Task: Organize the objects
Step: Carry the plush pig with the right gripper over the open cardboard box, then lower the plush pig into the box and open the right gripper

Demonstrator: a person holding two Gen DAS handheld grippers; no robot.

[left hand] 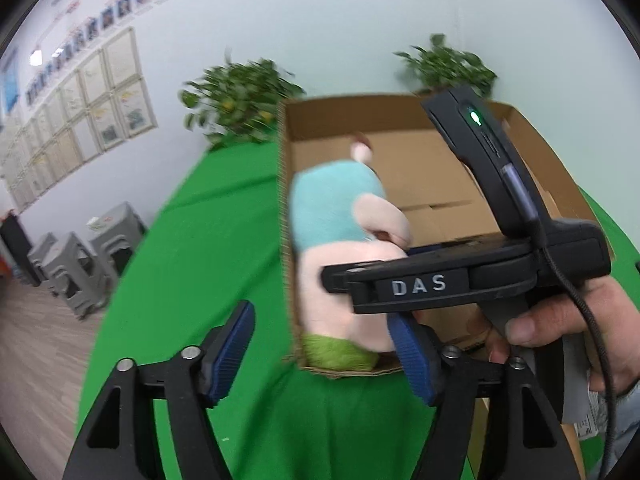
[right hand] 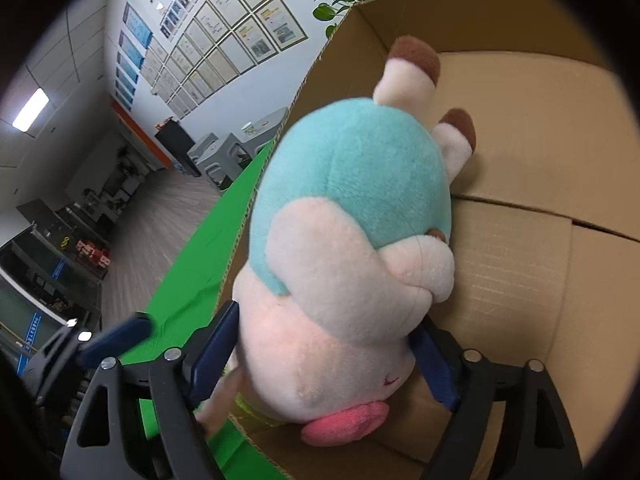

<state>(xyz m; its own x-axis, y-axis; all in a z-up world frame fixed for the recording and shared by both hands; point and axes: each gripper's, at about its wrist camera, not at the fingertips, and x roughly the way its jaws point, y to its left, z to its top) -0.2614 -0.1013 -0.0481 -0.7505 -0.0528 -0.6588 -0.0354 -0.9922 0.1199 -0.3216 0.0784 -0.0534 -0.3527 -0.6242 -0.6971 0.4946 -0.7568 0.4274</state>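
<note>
A plush toy (right hand: 344, 240) with a teal back, cream body, pink snout and brown-tipped feet hangs head-down in my right gripper (right hand: 324, 356), whose blue pads press its head from both sides. It hangs over the left wall of an open cardboard box (right hand: 540, 152). In the left wrist view the same toy (left hand: 340, 236) sits at the box's (left hand: 420, 168) left wall, with the right gripper's black body (left hand: 460, 280) across it. My left gripper (left hand: 324, 356) is open and empty, just in front of the box's near corner.
The box stands on a green cloth-covered table (left hand: 208, 264). Potted plants (left hand: 244, 100) stand behind it by the wall. Grey stools (left hand: 80, 264) stand on the wooden floor to the left. A hand (left hand: 572, 332) holds the right gripper's handle.
</note>
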